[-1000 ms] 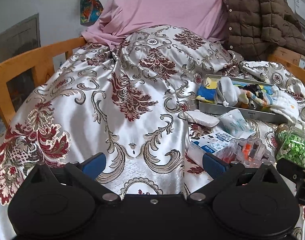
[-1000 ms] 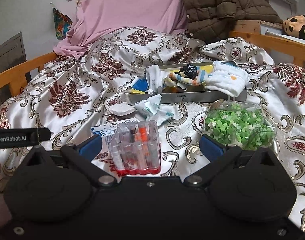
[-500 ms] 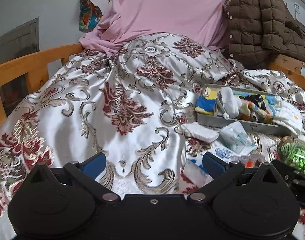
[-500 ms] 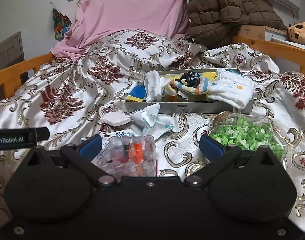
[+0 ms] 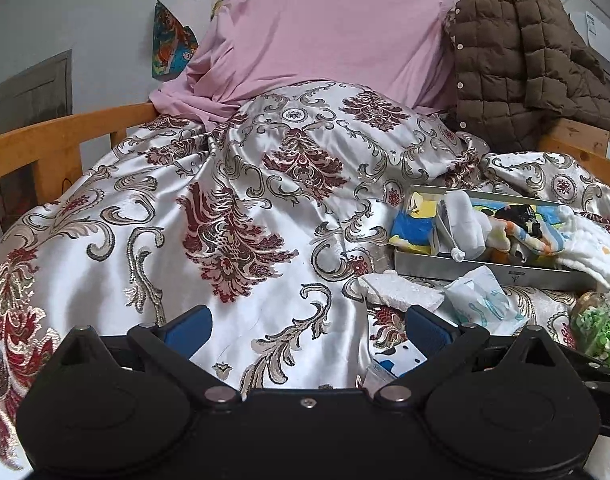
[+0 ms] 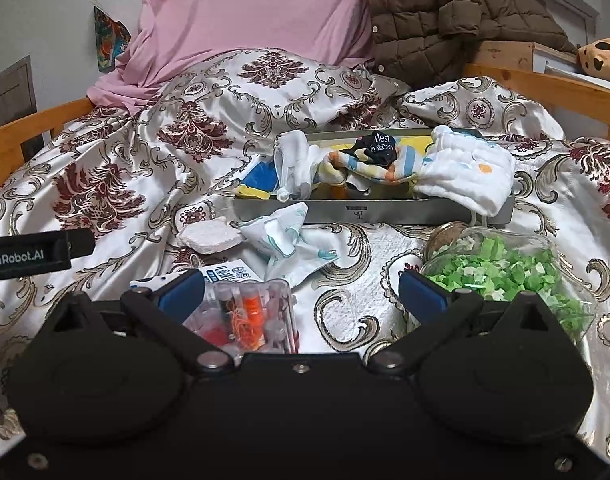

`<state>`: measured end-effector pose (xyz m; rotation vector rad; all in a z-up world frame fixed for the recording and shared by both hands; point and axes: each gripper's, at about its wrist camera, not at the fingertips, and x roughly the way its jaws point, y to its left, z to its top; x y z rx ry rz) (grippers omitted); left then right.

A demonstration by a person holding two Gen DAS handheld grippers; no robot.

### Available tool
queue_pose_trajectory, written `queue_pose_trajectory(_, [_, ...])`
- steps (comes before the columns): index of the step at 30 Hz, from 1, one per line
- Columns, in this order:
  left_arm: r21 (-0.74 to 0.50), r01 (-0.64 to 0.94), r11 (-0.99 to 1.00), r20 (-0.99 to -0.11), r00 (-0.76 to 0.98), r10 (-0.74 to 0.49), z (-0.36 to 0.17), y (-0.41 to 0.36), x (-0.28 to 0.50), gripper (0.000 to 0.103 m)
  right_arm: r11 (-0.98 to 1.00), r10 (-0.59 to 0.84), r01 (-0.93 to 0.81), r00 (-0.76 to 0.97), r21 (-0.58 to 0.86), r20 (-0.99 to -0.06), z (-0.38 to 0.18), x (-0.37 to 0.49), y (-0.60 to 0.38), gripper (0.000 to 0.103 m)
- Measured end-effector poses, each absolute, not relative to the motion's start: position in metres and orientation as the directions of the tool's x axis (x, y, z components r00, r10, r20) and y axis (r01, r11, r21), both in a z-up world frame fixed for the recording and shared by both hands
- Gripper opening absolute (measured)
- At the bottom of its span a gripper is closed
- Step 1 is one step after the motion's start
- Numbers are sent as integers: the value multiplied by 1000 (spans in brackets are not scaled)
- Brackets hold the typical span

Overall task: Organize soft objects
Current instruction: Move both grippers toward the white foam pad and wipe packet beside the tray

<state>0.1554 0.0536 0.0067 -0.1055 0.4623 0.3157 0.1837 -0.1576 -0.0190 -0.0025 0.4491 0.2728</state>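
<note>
In front of the metal tray we see crumpled white cloth, foam pad left of it, both grippers' fingers spread, empty.

A bed fills the room, spread with a shiny white satin cover patterned in maroon and gold. At twelve o'clock a pink sheet hangs down; at two o'clock a brown quilted jacket is heaped. Wooden rails run at nine o'clock. Grey wall, colourful pictures at eleven.
</note>
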Motion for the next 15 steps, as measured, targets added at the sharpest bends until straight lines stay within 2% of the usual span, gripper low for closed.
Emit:
queue_pose_trajectory(6, [-65, -320, 945, -461, 850, 255, 4, 59, 158, 102, 963, 264, -261, 861, 68, -434, -21, 186, -159, 102])
queue_pose_trajectory(15, [-93, -225, 970, -470, 869, 157, -4, 57, 190, 102, 974, 216, -224, 894, 26, -393, -24, 180, -156, 102])
